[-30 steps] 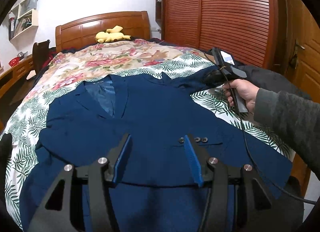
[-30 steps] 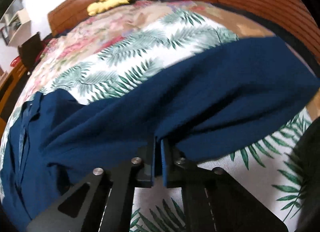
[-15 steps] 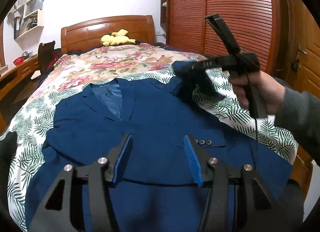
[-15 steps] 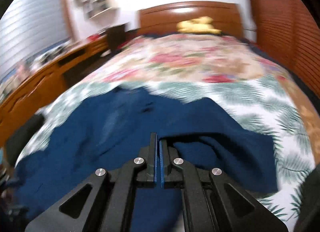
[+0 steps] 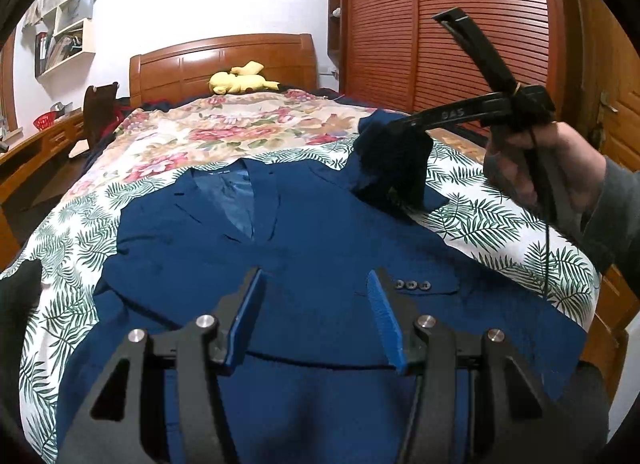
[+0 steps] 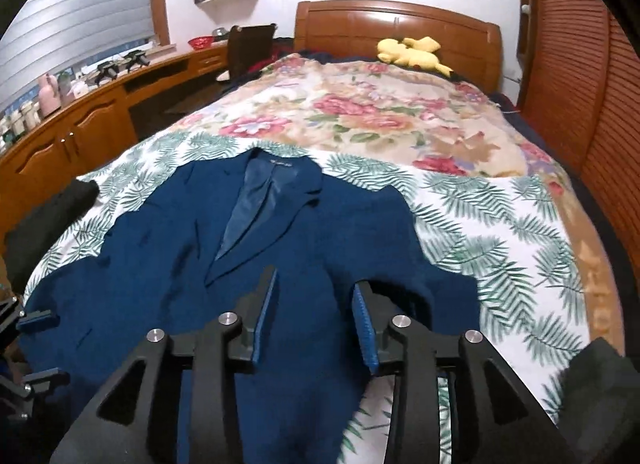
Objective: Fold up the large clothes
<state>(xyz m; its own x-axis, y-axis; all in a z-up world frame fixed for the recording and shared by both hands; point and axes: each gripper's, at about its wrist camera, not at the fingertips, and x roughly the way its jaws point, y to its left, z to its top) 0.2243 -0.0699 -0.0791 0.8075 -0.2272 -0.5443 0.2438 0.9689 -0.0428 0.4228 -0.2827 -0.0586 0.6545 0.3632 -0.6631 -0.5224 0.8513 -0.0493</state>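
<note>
A navy suit jacket [image 5: 320,232] lies face up on the bed, collar toward the headboard. My left gripper [image 5: 316,276] hovers open over its lower front, near the cuff buttons [image 5: 412,285], with nothing between the blue pads. A person's hand [image 5: 532,168] holds my right gripper [image 6: 314,284] above the jacket's right shoulder. Its jaws are opening, and the pads are clear of the cloth. The folded-over sleeve [image 6: 420,264] lies bunched just under and beyond them. In the left wrist view dark sleeve cloth [image 5: 374,122] hides the right fingertips.
The floral and fern bedspread [image 6: 500,224] covers the bed. A yellow plush toy [image 6: 412,52] lies by the wooden headboard [image 6: 400,20]. Slatted wardrobe doors [image 5: 440,24] stand along the right. A wooden desk [image 6: 80,124] and dark chair [image 6: 248,48] sit left. Black cloth [image 6: 52,216] lies at the bed's left edge.
The right gripper rose from the bed's right side and carried the sleeve left over the jacket. Its jaws, shut on the sleeve before, now stand apart. The left gripper stayed put.
</note>
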